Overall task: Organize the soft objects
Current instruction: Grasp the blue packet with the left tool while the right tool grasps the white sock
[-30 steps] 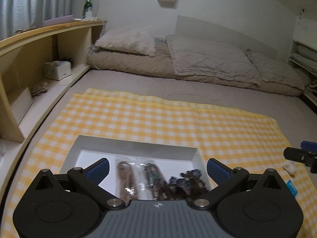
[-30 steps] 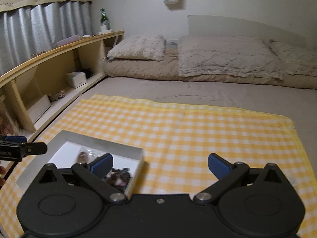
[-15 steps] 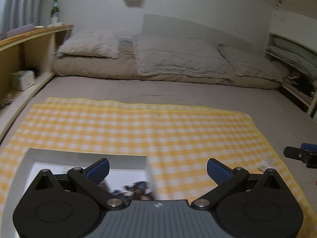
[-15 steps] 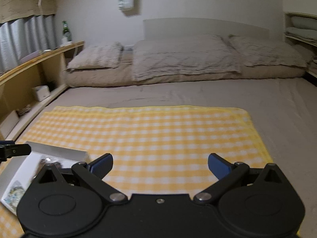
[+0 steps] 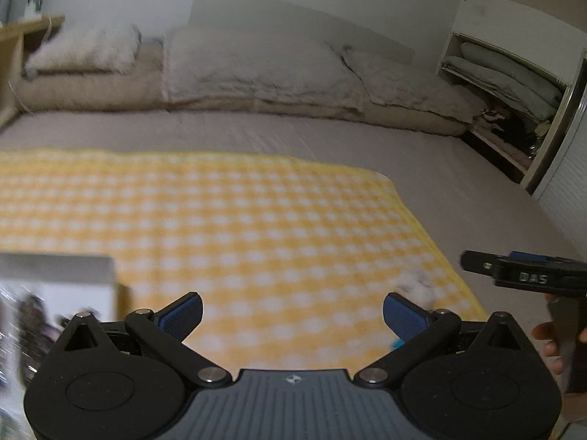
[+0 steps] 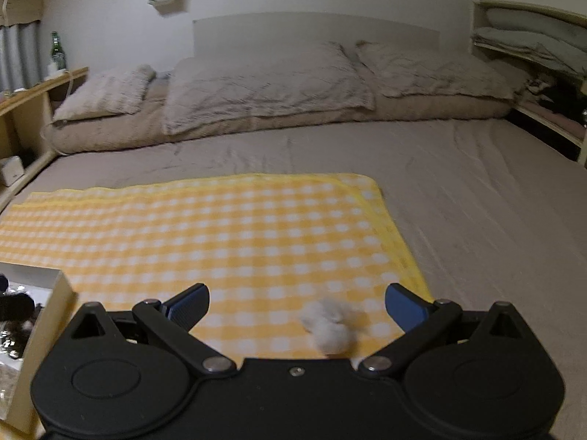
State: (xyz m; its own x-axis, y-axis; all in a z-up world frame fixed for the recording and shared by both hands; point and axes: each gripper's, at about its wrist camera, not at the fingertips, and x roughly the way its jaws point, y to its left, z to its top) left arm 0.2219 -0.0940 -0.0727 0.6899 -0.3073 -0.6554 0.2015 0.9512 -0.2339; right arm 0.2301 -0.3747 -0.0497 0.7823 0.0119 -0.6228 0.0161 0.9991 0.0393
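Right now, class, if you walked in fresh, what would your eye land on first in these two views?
The yellow checked cloth spread over the grey bed dominates both views. A small white fluffy lump lies on its near right corner, just ahead of the open right tool. At the left edge, a white box holding dark items sits on the cloth, beside the open left tool.

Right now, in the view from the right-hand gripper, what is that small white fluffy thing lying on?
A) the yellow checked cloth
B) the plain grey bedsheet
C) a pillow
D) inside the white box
A: the white fluffy thing lies on the yellow checked cloth, between the open fingers of the right gripper, with the white box off to the left.
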